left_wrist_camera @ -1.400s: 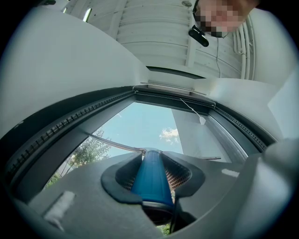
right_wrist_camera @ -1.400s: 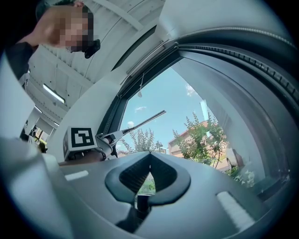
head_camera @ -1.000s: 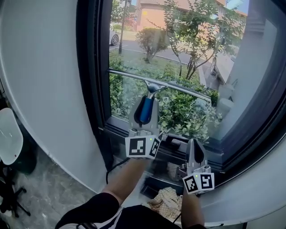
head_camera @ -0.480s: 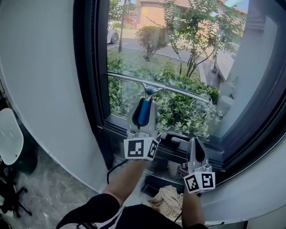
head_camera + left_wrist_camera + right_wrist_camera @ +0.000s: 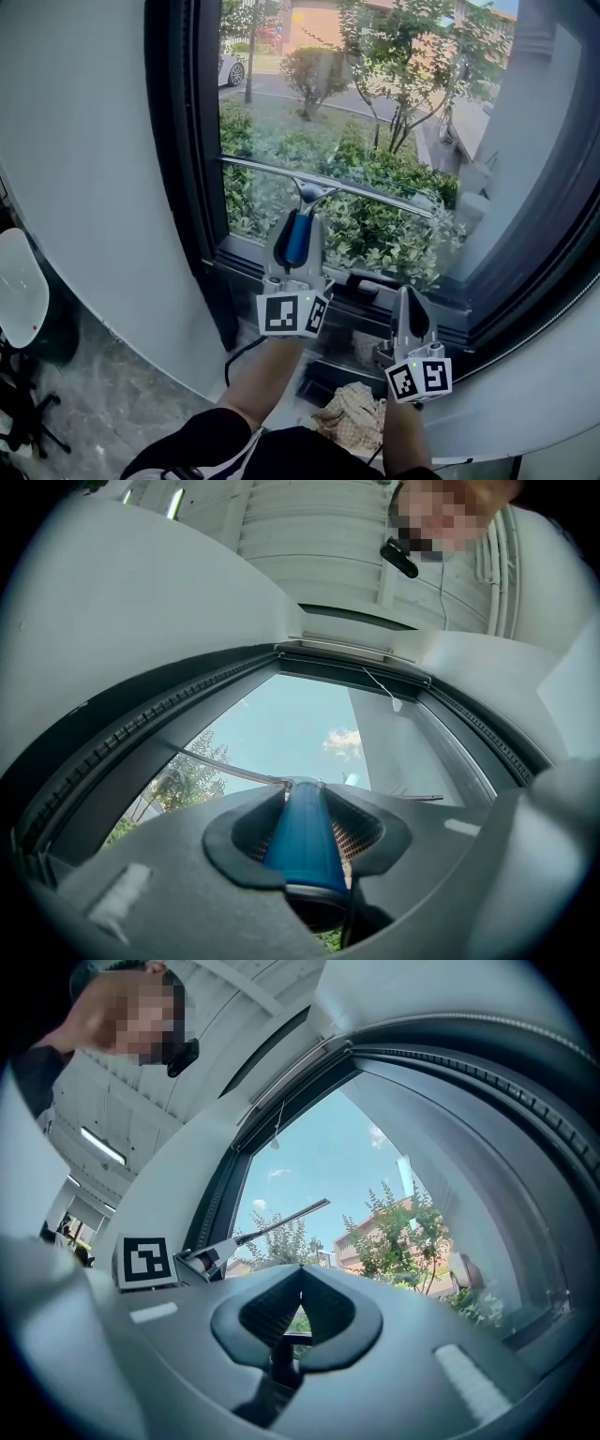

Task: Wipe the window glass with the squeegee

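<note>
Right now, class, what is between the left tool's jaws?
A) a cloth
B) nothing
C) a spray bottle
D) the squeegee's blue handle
D: the left tool is shut on the squeegee, whose blue handle fills its jaws in the left gripper view.

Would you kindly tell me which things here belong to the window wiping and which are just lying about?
In use: squeegee, clamped in the left tongs; window glass.
Lying about: cloth below the window; white chair; right tongs, shut on nothing.
</note>
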{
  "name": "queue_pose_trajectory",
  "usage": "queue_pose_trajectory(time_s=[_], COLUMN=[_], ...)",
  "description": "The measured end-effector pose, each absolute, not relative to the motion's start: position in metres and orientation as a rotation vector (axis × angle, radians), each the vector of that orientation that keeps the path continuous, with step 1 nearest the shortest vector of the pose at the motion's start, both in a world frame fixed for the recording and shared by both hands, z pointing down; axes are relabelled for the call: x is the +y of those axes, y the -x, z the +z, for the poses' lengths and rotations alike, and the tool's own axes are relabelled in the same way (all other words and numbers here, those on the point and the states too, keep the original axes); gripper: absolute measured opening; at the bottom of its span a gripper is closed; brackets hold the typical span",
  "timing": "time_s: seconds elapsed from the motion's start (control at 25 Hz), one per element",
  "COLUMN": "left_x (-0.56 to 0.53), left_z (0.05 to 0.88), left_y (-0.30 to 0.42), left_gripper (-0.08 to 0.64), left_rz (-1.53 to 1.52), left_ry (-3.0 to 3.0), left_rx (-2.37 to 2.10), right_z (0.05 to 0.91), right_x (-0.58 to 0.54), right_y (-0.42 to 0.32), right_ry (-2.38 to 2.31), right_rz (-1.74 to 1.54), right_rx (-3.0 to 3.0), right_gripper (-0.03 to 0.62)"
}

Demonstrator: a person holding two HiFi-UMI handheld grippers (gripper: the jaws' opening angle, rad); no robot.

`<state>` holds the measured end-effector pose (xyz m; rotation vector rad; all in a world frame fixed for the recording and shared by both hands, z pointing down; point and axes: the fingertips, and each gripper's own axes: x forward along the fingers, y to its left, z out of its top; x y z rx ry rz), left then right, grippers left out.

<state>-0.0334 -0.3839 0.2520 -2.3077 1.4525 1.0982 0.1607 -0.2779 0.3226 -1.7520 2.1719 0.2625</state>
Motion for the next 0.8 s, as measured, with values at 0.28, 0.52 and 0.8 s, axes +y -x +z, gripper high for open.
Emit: queue_pose_trajectory(time_s=[0.28, 0.52, 0.8], left_x=[-0.383, -0.383, -0.383], left_z=[0.262, 0.271, 0.277], left_y=[0.034, 0.034, 0.034], left_gripper=[0.135, 0.135, 0.135], left_rz=[1.069, 1.062, 1.053], left_ry=[2.309, 2.322, 2.334], left_rx=[1.454, 1.474, 1.484], right_z=[0.331, 0.333, 0.335], right_x=[-0.277, -0.279, -0.278], right_y=[-0.163, -0.171, -0.17], right_ry=[1.769, 1.788, 1.787], right_rz=[0.243, 0.232, 0.232], right_rx=[2.173, 2.159, 2.174], right_gripper=[0.006, 0.006, 0.006])
